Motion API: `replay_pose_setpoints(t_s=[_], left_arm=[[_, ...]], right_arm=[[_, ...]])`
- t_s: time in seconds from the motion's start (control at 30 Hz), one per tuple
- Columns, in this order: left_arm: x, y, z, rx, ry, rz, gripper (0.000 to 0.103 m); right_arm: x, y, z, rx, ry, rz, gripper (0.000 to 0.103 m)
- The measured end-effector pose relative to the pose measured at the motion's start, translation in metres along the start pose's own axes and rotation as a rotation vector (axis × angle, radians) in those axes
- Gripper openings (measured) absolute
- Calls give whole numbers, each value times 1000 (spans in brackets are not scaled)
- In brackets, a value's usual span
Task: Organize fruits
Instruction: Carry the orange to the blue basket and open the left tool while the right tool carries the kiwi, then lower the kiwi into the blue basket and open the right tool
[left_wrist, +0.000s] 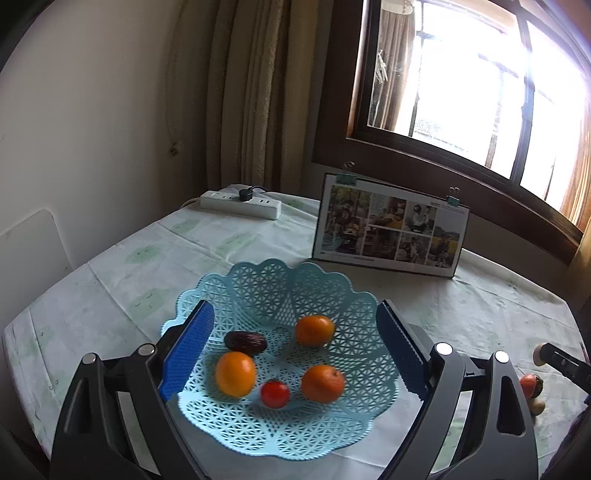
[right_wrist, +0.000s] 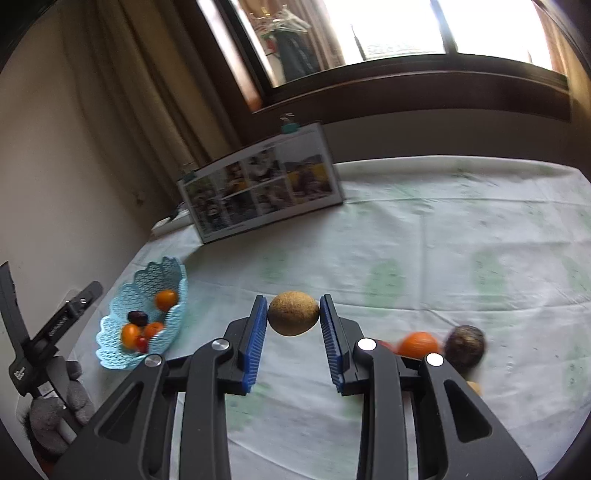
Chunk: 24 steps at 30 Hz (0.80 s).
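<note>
1. Left wrist view: the left hand-held gripper hangs released, pads spread wide, over the blue basket on the desk. Between its pads lie three oranges, a tomato and a dark date. Ahead stand a photo board and a power strip. Off to its right, more fruit sits on the desk.
2. Right wrist view: the right hand-held gripper is clenched on a brown kiwi, raised off the desk. The basket lies far to its left. Just right of it are an orange and a dark round fruit, blurred.
</note>
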<state>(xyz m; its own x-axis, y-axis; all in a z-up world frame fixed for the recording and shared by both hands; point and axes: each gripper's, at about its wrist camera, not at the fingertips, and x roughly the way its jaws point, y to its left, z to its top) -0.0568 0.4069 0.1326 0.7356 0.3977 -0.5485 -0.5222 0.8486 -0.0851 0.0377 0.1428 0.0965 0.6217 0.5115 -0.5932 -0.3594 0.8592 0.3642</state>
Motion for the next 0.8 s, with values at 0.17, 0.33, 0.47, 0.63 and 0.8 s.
replay_pose_setpoints(t_s=[0.17, 0.33, 0.47, 0.63, 0.8], left_arm=[[1, 17, -3, -11, 13, 8, 92], [-1, 35, -3, -22, 5, 22, 97], [0, 44, -2, -28, 7, 26, 97], [4, 54, -3, -44, 18, 32, 97], [6, 60, -2, -60, 25, 30, 97]], right_arm=[[21, 52, 2, -71, 31, 80, 30], [45, 95, -2, -125, 68, 140, 30], [66, 124, -4, -169, 99, 170, 30], [84, 144, -7, -194, 127, 190, 30], [88, 147, -6, -185, 116, 202, 35]])
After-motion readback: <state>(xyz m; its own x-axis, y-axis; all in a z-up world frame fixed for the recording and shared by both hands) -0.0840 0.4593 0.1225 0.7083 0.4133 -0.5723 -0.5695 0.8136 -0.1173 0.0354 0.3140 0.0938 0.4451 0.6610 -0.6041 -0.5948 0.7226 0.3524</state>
